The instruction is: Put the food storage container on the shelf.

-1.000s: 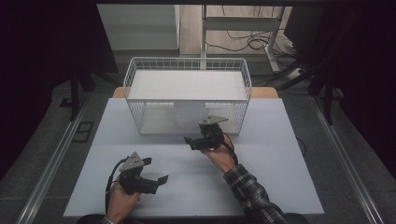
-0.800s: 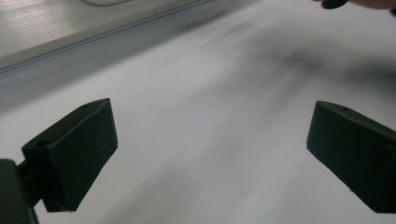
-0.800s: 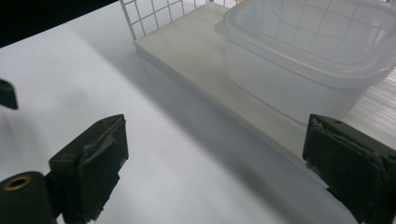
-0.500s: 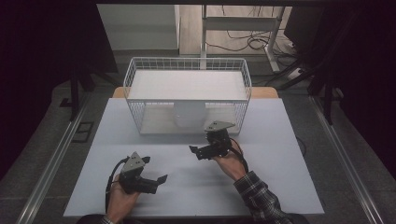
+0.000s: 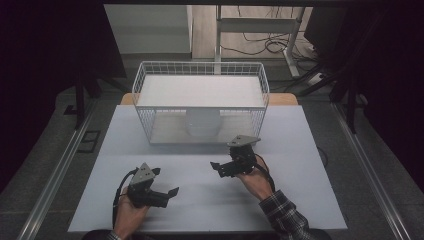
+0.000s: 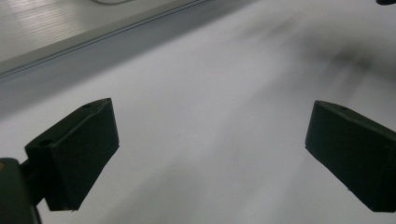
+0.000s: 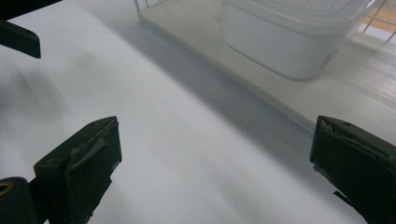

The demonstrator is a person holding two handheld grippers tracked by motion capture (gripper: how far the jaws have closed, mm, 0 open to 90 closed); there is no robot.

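Likely light, stiff and slick, the white tub [image 7: 285, 39] in the wire basket [image 5: 145, 95] wanted a rim grip; your right tool [image 5: 223, 169] had just spread wide with nothing in it, your left tool [image 5: 169, 196] gaped too.

Right gripper [image 7: 212, 172] jaws wide apart over white table [image 7: 154, 140], white tub [image 7: 285, 42] beyond.

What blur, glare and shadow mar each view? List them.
High view: dim, surroundings black, white table evenly lit. Left gripper view: table soft, a smeared dark shadow upper right. Right gripper view: white tub and wire basket slightly soft, shadow band beneath the basket's base.
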